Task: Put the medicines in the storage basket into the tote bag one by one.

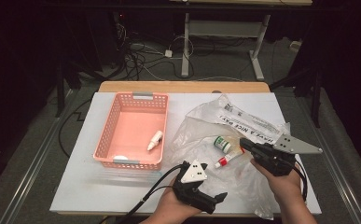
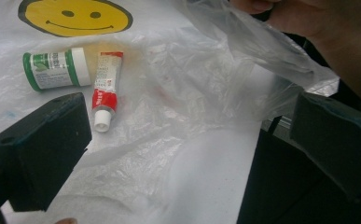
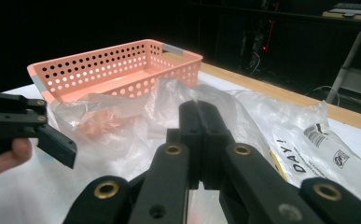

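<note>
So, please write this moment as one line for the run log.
left gripper: open, near bag | right gripper: shut on plastic bag | tube, green jar: in bag | basket: holds white bottle

We see bare table (image 1: 122,186) along the near edge, left of the bag (image 1: 215,126). The basket (image 1: 131,133) blocks the left half; the crumpled bag, with bottle (image 1: 223,143) and tube (image 1: 228,158), blocks the right.
</note>
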Tool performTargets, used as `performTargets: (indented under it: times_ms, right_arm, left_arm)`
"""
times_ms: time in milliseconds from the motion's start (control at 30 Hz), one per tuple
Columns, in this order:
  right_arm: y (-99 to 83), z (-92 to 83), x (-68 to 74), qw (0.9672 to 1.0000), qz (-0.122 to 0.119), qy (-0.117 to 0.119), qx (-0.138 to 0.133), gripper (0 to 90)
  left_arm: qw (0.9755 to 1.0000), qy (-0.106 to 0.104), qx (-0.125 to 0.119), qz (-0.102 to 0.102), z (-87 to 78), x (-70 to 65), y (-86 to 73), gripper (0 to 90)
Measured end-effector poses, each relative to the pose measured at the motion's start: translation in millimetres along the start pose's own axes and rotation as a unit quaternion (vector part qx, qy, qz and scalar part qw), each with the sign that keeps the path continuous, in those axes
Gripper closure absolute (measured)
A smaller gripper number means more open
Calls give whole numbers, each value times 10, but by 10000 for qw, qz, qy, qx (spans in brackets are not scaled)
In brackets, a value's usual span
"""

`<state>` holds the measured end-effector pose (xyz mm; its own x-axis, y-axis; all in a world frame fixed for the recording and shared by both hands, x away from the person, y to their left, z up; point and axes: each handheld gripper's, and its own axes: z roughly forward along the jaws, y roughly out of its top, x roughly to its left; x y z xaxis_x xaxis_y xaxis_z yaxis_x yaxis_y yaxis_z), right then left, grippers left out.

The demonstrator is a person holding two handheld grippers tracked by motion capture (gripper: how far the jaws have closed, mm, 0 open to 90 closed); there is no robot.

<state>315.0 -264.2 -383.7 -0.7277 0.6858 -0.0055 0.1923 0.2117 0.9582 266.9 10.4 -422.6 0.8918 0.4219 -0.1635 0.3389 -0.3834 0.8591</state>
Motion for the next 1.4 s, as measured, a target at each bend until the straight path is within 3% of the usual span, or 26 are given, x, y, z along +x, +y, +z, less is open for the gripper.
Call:
performTargets:
  times_ms: [233,733,1000,1400]
  right_arm:
    - [-5,-13,-14,10000,0,-16,-7,900]
    - [-16,-12,-16,10000,4,-31,21,900]
    - [-20,-20,-21,10000,13,-42,15,900]
    - [-34,-31,-43,10000,25,-67,14,900]
  left_arm:
    - [9998,103,-166,-2,-175,11,69,0]
    - [9958,695,-496,-321,-612,406,125,0]
    - [9915,1133,-448,-466,-759,675,56,0]
    - [9843,1541,-394,-761,-931,991,-59,0]
